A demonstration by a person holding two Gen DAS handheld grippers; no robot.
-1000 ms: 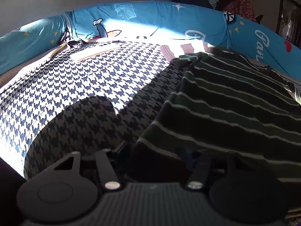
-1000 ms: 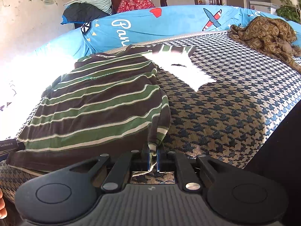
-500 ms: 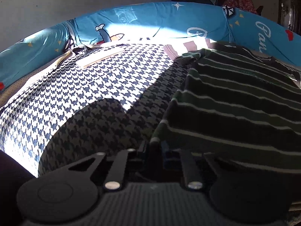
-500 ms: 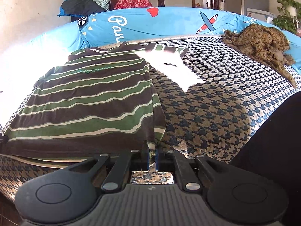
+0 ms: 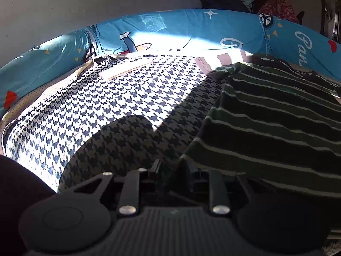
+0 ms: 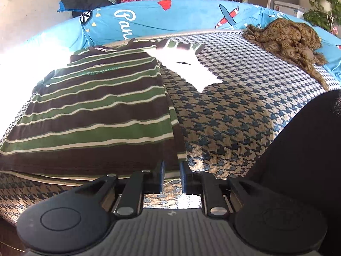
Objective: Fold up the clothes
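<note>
A brown and green striped shirt (image 6: 96,111) lies flat on the houndstooth bed cover (image 6: 234,117), its hem toward me at the bed's near edge. My right gripper (image 6: 171,170) is at the hem's right corner. Its blue pads are slightly parted and the cloth hangs loosely between them. In the left wrist view the same shirt (image 5: 266,128) fills the right side in shadow. My left gripper (image 5: 174,167) is at the hem's left corner, fingers a little apart, with the corner lying between them.
A blue printed cushion wall (image 6: 170,19) rings the back of the bed. A crumpled brown patterned garment (image 6: 287,40) lies at the back right. A flat pale object (image 5: 125,69) rests at the back left. A person's dark clothing (image 6: 309,149) is on the right.
The left gripper closed on the hem corner, then both grippers drew the shirt toward the near edge. Both pairs of fingers now stand wider apart than half a second ago.
</note>
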